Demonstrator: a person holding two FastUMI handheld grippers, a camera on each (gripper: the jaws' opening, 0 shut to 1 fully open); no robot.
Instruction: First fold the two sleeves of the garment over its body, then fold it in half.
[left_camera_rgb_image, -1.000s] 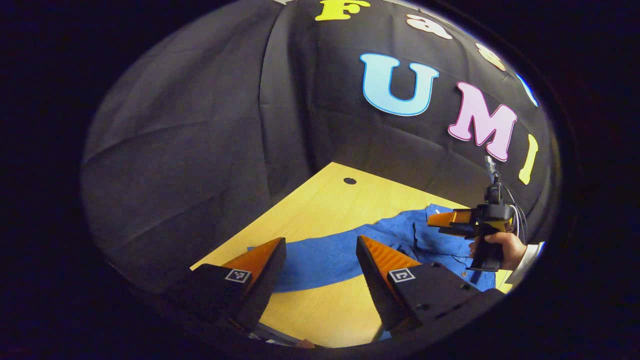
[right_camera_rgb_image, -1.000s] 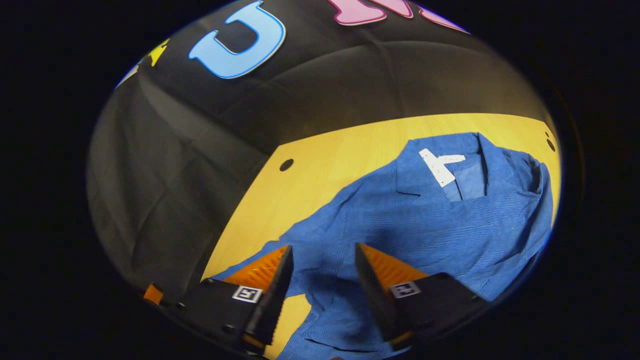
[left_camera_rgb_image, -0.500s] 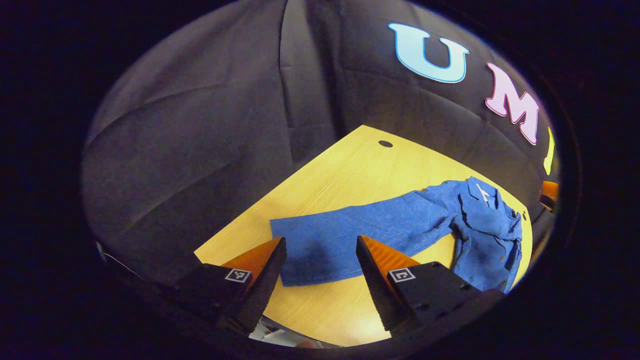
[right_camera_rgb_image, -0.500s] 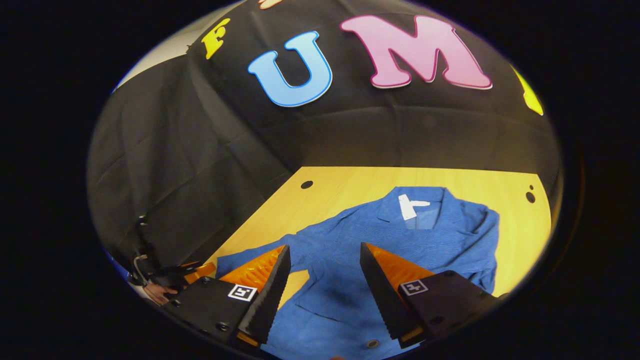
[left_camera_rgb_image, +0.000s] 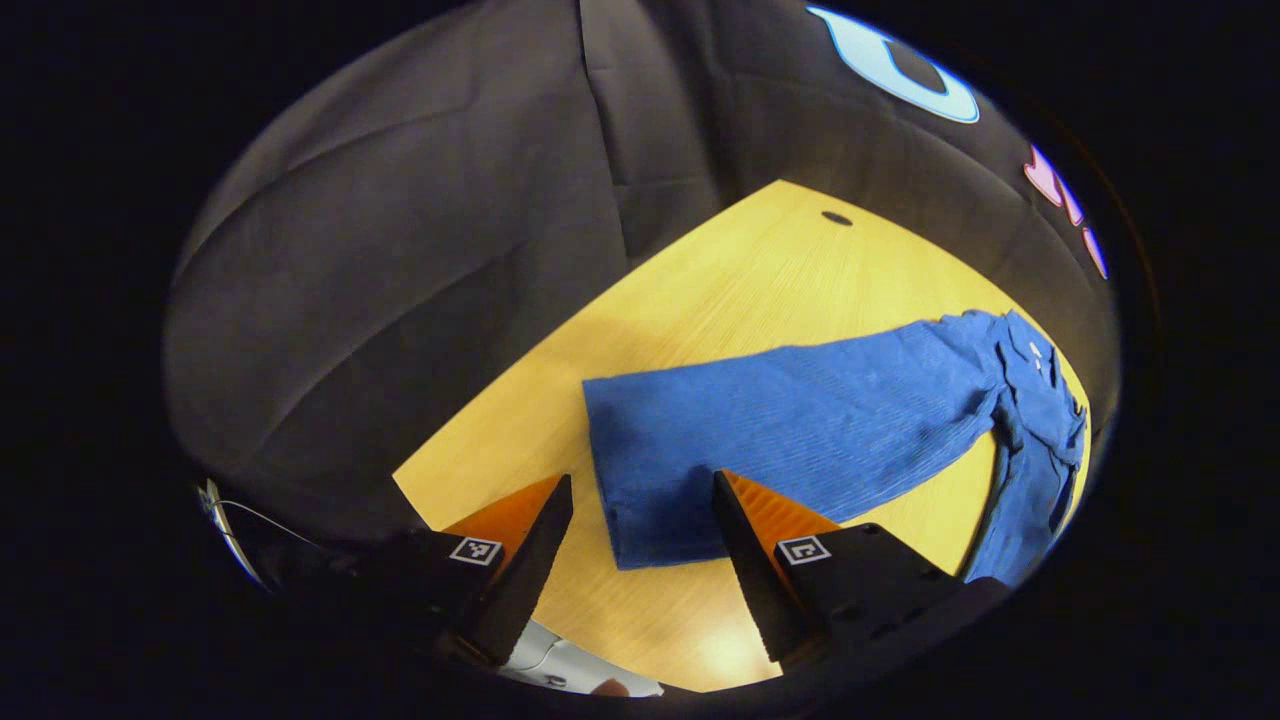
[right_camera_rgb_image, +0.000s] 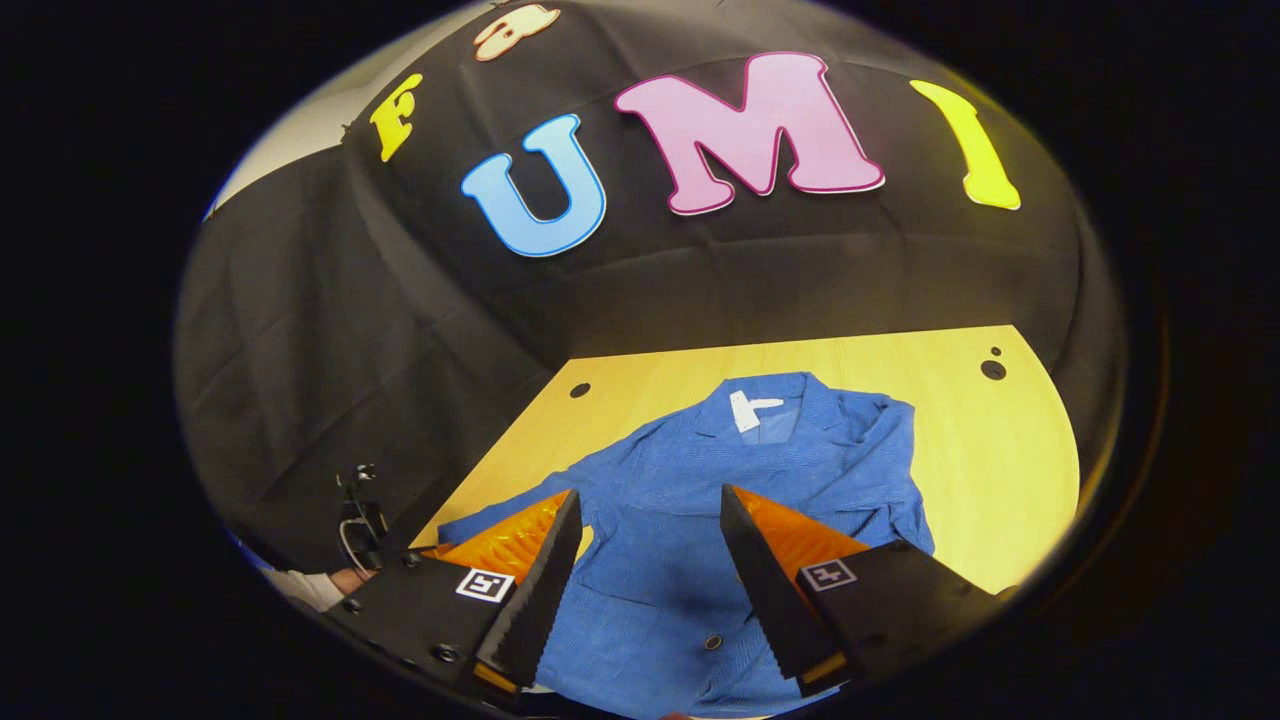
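A blue button-up shirt (right_camera_rgb_image: 720, 500) lies face up on the wooden table (right_camera_rgb_image: 980, 450), collar and white tag toward the far wall. In the right gripper view its right sleeve is folded across the body. The left sleeve (left_camera_rgb_image: 800, 420) stretches out flat across the table in the left gripper view, its cuff end near me. My left gripper (left_camera_rgb_image: 640, 525) is open just above that cuff end, which lies between the fingers. My right gripper (right_camera_rgb_image: 650, 540) hangs open over the shirt's lower front, touching nothing. The left gripper (right_camera_rgb_image: 375, 530) and the hand holding it show at the right gripper view's lower left.
Black cloth walls close in the table on its far and left sides. Small round holes (right_camera_rgb_image: 993, 369) sit near the table's far corners. Bare wood lies to the right of the shirt and around the stretched sleeve.
My left gripper has swung down and closer to the sleeve's cuff end. My right gripper has pulled back and risen from the shirt, so the whole garment now shows.
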